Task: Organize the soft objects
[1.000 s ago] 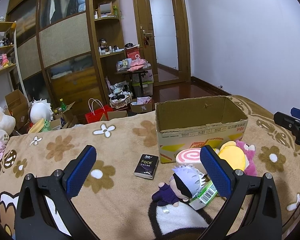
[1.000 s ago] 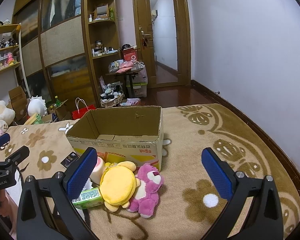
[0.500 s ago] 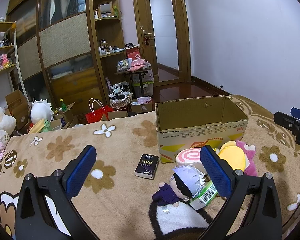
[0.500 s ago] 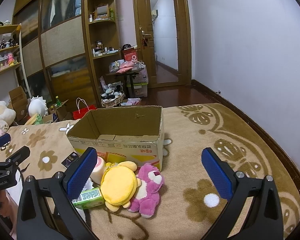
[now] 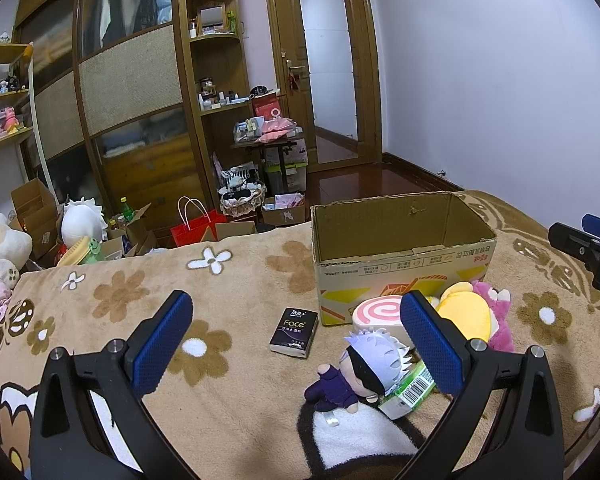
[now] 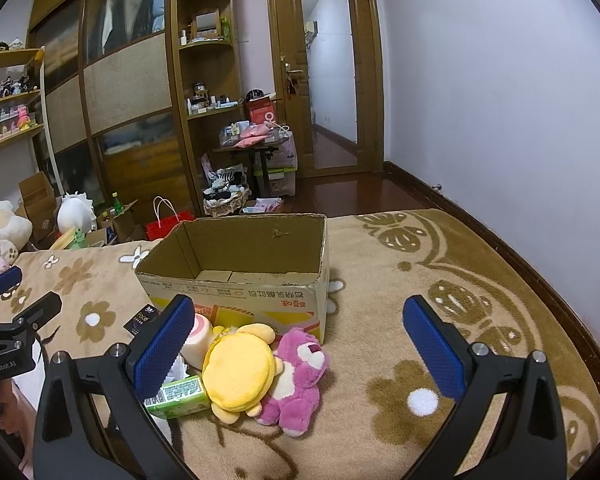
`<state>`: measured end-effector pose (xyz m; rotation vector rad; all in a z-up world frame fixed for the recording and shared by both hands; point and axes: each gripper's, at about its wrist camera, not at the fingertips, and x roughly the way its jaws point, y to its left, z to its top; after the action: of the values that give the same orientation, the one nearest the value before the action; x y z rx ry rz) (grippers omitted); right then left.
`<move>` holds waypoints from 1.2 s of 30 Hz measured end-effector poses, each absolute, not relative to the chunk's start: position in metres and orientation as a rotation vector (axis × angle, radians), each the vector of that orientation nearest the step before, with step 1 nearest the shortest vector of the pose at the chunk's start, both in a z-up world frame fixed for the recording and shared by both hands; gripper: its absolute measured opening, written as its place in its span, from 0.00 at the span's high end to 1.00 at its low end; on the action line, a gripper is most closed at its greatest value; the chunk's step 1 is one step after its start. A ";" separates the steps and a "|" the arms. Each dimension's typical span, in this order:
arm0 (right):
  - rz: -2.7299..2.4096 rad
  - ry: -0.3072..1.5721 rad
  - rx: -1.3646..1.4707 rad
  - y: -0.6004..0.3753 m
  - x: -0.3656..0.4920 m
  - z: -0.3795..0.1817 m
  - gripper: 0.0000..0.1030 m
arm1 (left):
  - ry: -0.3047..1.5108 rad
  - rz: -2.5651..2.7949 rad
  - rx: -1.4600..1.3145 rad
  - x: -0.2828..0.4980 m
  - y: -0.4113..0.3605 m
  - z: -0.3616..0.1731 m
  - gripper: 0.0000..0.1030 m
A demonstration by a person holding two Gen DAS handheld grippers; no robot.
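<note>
Nothing is packed yet: the box [image 6: 236,268] is empty, the toys [image 6: 260,372] lie beside it, and both the left gripper [image 5: 296,344] and right gripper [image 6: 296,344] are held wide open, unloaded

Left claw [image 5: 296,340], jaws wide apart, above a blanket [image 5: 236,280] bearing a cardboard box [image 5: 400,268], tissue pack [image 5: 295,332] and white-haired doll [image 5: 364,372]

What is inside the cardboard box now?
In the right wrist view, the cardboard box shows only bare inner walls and folded bottom flaps at the far side. Its near wall hides the near floor, so something small there cannot be ruled out.
</note>
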<state>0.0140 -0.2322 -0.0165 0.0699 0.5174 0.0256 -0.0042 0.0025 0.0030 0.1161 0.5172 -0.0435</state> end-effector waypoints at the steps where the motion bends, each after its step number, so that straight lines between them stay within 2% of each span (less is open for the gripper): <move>1: 0.026 0.518 0.070 -0.232 0.014 -0.017 0.00 | 0.518 -0.043 0.116 -0.004 0.003 0.003 0.00; 29: 0.032 0.523 0.071 -0.230 0.014 -0.019 0.00 | 0.524 -0.029 0.127 -0.009 0.010 -0.001 0.00; 36: 0.045 0.529 0.072 -0.222 0.021 -0.024 0.00 | 0.590 -0.019 0.086 0.020 0.019 0.001 0.00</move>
<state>0.0209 -0.2215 -0.0237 0.0718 0.5291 0.0452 0.0198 0.0187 0.0012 0.0859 0.5901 -0.0193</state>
